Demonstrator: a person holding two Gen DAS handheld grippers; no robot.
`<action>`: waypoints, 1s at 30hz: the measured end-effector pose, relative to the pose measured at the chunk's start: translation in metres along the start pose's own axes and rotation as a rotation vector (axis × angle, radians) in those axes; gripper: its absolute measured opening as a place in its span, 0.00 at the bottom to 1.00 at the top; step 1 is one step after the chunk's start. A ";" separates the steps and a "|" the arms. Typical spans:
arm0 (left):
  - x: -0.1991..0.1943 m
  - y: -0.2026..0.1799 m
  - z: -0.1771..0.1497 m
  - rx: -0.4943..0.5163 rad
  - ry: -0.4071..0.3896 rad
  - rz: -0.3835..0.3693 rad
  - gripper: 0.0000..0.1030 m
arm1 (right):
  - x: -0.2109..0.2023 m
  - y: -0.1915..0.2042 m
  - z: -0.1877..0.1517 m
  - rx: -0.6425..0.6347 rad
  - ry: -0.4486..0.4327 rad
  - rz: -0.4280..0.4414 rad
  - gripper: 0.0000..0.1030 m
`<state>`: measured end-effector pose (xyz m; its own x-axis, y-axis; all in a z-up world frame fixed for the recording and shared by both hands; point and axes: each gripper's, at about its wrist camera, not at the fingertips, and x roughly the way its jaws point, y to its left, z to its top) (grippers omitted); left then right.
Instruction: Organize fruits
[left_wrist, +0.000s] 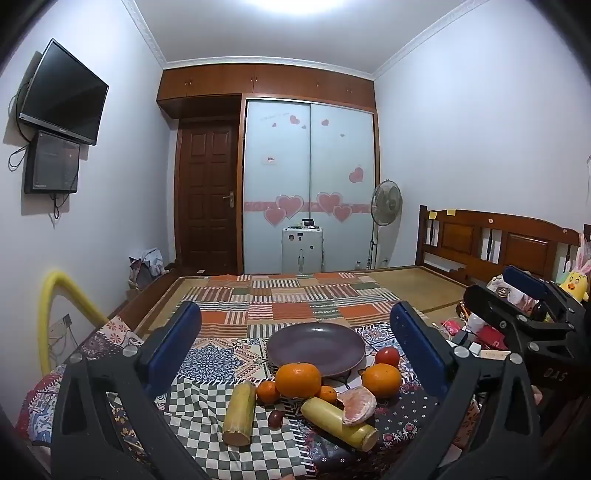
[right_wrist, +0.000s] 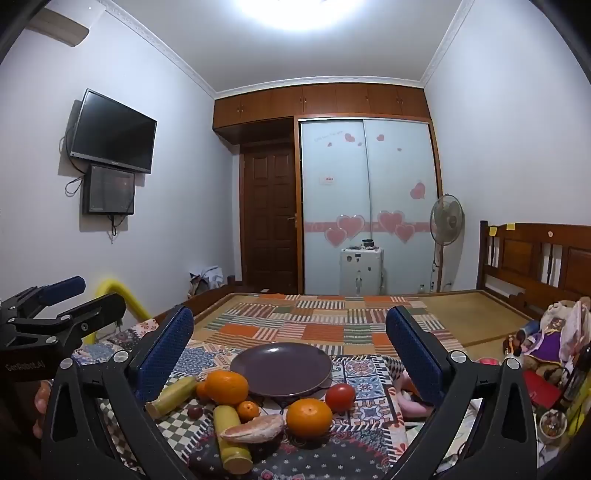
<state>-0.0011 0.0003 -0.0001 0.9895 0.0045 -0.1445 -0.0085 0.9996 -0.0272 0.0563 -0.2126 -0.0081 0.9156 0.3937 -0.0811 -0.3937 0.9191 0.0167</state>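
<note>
Both grippers hung above the near edge of the cloth-covered bed (left_wrist: 229, 363), neither touching anything. The left gripper (left_wrist: 295, 325) had its blue pads (left_wrist: 184, 328) spread wide apart, with nothing between them; the right gripper (right_wrist: 290, 328) likewise stood wide apart and empty, its pads (right_wrist: 173, 339) framing the fruit.

The plate (left_wrist: 316, 345) sat bare on the cloth, behind the fruit. Touching its near rim lay a big orange (left_wrist: 297, 379), with a small mandarin (left_wrist: 267, 391) just beside it on the left and another mandarin (left_wrist: 328, 393) at its right front. A second big orange (left_wrist: 381, 380) lay to the right, close to the plate's near right rim, and a tomato (left_wrist: 387, 356) sat just behind it, beside the plate's right edge.

Nearer the cloth's front edge lay two yellow cane pieces: one (left_wrist: 240, 413) on the left, pointing away toward the mandarin, the other (left_wrist: 338, 419) lying slantwise in the middle. A peeled citrus piece (left_wrist: 357, 405) rested on that second piece. A dark grape (left_wrist: 275, 418) lay on the cloth between the two cane pieces.

A plush toy (right_wrist: 554, 332) and clutter sat near the bed's right edge.
</note>
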 end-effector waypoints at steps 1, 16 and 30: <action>0.000 0.000 0.000 -0.002 0.001 -0.001 1.00 | 0.000 0.000 0.000 -0.001 -0.004 0.000 1.00; 0.004 -0.001 0.002 0.000 0.013 -0.010 1.00 | -0.004 0.004 0.000 0.000 -0.011 -0.006 1.00; -0.004 -0.007 0.002 0.003 0.003 -0.021 1.00 | -0.004 -0.001 0.002 0.009 -0.007 -0.005 1.00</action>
<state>-0.0048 -0.0064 0.0030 0.9891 -0.0165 -0.1466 0.0127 0.9996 -0.0270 0.0527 -0.2148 -0.0053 0.9181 0.3893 -0.0740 -0.3885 0.9211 0.0251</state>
